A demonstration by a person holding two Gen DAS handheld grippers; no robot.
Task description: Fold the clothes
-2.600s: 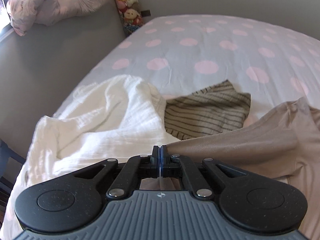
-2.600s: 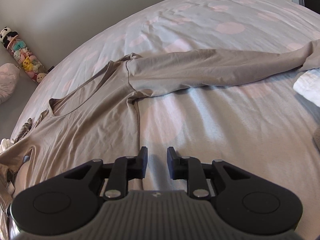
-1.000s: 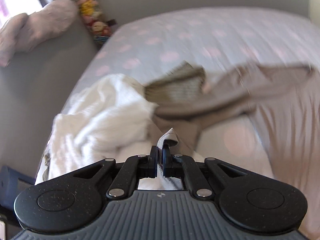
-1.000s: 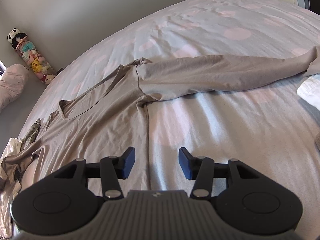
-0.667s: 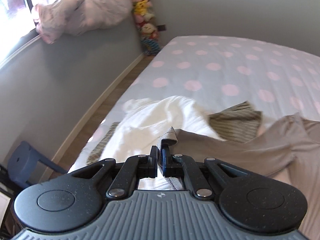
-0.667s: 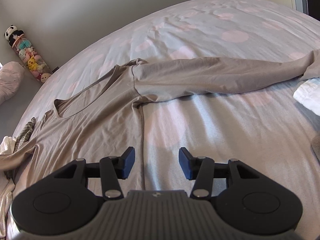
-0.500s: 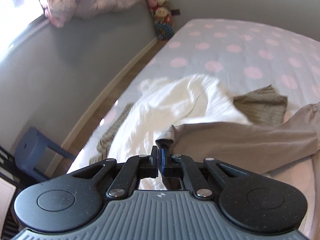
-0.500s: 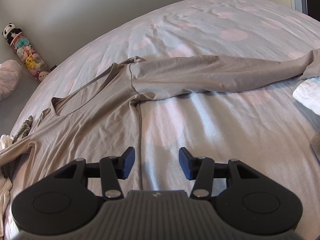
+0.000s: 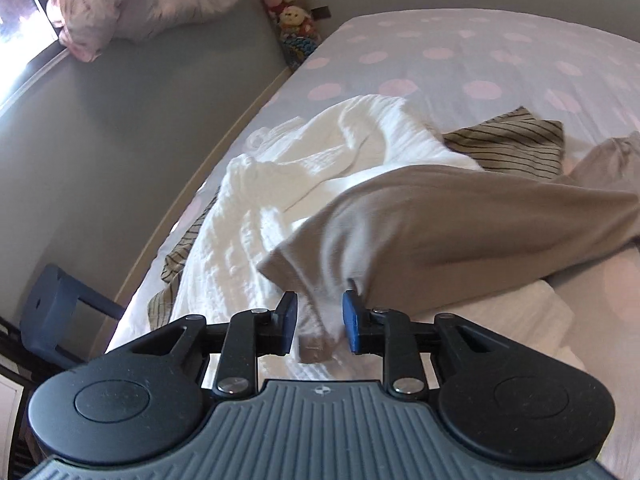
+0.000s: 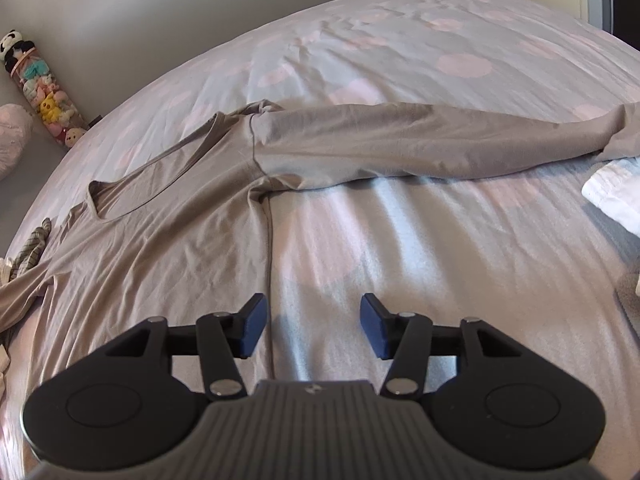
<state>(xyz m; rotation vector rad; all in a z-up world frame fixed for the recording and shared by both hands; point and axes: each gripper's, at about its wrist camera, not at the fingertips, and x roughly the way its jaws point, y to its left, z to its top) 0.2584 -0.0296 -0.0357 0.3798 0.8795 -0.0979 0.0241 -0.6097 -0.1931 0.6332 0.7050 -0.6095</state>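
Since half a second ago our left gripper [image 9: 319,322] has let the beige sleeve [image 9: 440,236] cuff go: its jaws are opening and the cuff drops blurred just above them, over the white garment [image 9: 304,184] at centre-left of the frame. To do this well, we should let the sleeve fall straight out, not bunched. Our right gripper [image 10: 311,326], also opening and holding nothing, hovers over the beige long-sleeved top [image 10: 168,232], whose side seam runs up from between its jaws on the bed [image 10: 440,260].
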